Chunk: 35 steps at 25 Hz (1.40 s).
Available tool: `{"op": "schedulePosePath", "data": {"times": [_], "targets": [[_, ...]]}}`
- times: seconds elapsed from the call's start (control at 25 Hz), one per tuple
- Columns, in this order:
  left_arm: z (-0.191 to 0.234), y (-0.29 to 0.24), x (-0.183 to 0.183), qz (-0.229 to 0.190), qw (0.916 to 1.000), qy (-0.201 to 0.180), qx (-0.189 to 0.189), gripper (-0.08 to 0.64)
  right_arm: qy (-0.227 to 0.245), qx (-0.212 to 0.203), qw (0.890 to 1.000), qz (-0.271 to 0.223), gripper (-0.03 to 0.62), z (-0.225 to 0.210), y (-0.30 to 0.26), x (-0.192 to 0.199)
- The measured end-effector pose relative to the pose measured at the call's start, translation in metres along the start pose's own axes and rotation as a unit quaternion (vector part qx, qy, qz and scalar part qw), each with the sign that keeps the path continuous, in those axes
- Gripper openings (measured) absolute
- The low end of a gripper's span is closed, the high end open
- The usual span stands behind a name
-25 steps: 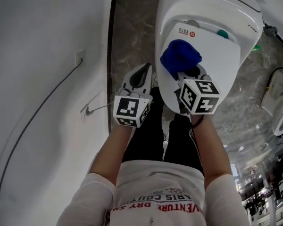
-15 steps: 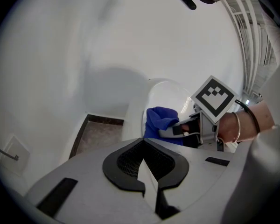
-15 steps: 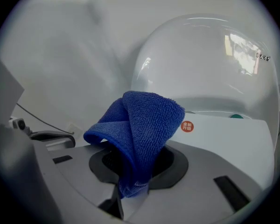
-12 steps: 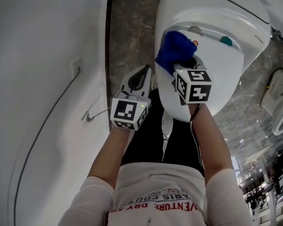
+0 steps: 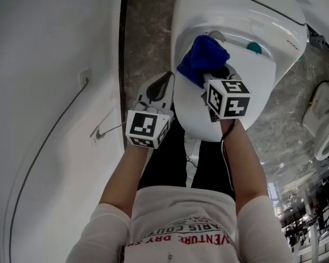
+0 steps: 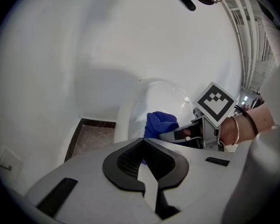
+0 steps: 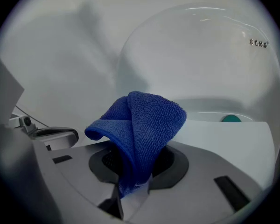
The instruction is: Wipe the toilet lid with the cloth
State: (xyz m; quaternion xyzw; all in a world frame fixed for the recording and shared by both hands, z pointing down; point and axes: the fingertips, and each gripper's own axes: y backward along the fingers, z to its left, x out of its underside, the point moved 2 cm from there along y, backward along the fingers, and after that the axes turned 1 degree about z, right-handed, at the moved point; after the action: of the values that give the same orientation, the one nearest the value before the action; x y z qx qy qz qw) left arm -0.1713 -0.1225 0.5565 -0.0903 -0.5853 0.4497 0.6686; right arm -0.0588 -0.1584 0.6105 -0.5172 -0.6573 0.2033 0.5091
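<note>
Down the left side, a plain white wall (image 5: 44, 64), with a strip of grey marbled floor (image 5: 148, 32) beside it. Right of that strip, a white toilet (image 5: 285, 21), its toilet lid (image 5: 257, 86) down and closed. Below, close in front of the bowl, a person (image 5: 181, 218) in a pale printed top, both forearms reaching forward. Above the lid's near half, the right claw (image 5: 213, 76), clamped tight on a blue cloth (image 5: 202, 59). Cloth bunched and folded over above the jaw tips, over the far left part of the lid; contact with the surface not clear. Off the toilet's left flank, the left claw (image 5: 160, 87), jaws drawn together with nothing between them, apart from both lid and cloth. Near the cloth, at the lid's back end, a small teal button (image 5: 254, 48). On the wall, a small socket plate (image 5: 85, 76).
</note>
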Motion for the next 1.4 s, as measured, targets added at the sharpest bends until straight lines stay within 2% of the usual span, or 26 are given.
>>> {"op": "schedulePosePath", "data": {"times": [0.36, 0.56, 0.8, 1.08, 1.28, 1.4], "targets": [[-0.062, -0.031, -0.013, -0.015, 0.9998, 0.01, -0.005, 0.005, -0.017, 0.014, 1.0, -0.01, 0.087, -0.071, 0.049, 0.009], [-0.103, -0.044, -0.023, -0.021, 0.9997, -0.009, 0.002, 0.005, -0.025, 0.023, 0.999, -0.005, 0.087, -0.112, 0.076, 0.017], [-0.151, -0.069, -0.019, -0.02, 0.9997, 0.01, -0.005, 0.005, -0.017, 0.014, 1.0, -0.002, 0.087, -0.155, 0.1, 0.025], [-0.219, -0.1, -0.017, -0.021, 0.9997, 0.008, 0.01, 0.005, -0.008, 0.017, 1.0, 0.022, 0.087, -0.205, 0.13, 0.045], [-0.243, -0.105, -0.021, -0.04, 0.9986, 0.029, 0.018, 0.005, 0.013, 0.029, 0.999, 0.042, 0.087, -0.237, 0.146, 0.06], [-0.247, -0.102, -0.013, -0.036, 0.9989, 0.025, 0.016, 0.005, 0.009, 0.044, 0.998, 0.048, 0.087, -0.251, 0.152, 0.069]]}}
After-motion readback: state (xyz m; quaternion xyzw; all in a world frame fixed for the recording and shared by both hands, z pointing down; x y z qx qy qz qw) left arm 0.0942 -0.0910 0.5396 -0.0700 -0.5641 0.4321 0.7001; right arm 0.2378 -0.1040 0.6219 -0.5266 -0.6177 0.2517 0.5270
